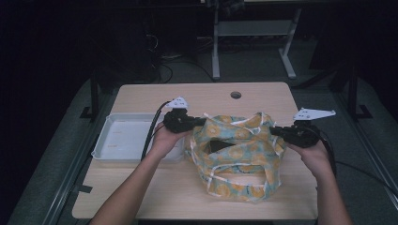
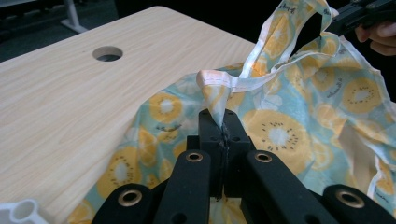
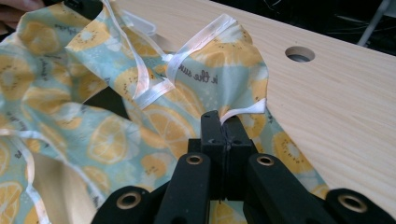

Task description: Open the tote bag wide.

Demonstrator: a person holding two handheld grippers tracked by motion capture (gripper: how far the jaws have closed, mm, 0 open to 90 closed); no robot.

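A cloth bag (image 1: 237, 157) printed with yellow citrus slices on pale teal, with white trim, lies on the wooden table (image 1: 141, 192). My left gripper (image 1: 201, 121) is shut on the bag's left rim; the pinched cloth (image 2: 219, 100) rises from between its jaws. My right gripper (image 1: 273, 131) is shut on the right rim, with white trim (image 3: 243, 111) caught in its jaws. Between the two the bag's mouth is held apart, and a dark opening (image 1: 220, 145) shows inside. The bag (image 3: 93, 121) spreads out to the left in the right gripper view.
A white shallow tray (image 1: 123, 139) sits on the table's left side, just left of my left hand. A round cable hole (image 1: 235, 95) lies near the far edge. Beyond the table stand a desk frame (image 1: 253, 42) and dark floor.
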